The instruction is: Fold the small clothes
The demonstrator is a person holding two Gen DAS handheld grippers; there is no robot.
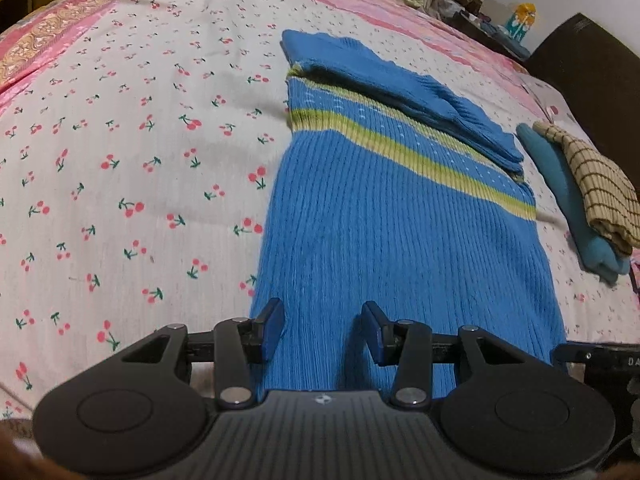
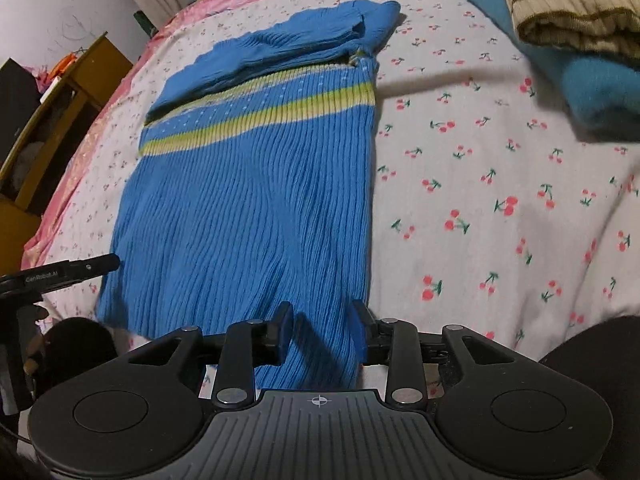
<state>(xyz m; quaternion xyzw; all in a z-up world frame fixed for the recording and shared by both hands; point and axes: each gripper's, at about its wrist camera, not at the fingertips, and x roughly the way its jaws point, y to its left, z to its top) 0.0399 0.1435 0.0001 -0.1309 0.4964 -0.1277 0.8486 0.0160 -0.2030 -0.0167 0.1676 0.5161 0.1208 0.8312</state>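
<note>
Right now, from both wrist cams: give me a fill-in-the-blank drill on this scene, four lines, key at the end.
1. The blue sweater has stripes coloured ____.
2. The bedsheet carries a print of ____.
3. The left gripper and the right gripper both have their jaws ____.
4. The checked beige cloth lies on top of a folded ____ garment.

Missing words: yellow-green; cherries; open; teal

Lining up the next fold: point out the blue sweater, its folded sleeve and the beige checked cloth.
blue sweater (image 1: 400, 248): left wrist view, ribbed body.
folded sleeve (image 1: 400, 80): left wrist view, mid-sleeve.
beige checked cloth (image 2: 568, 4): right wrist view, top face.
</note>
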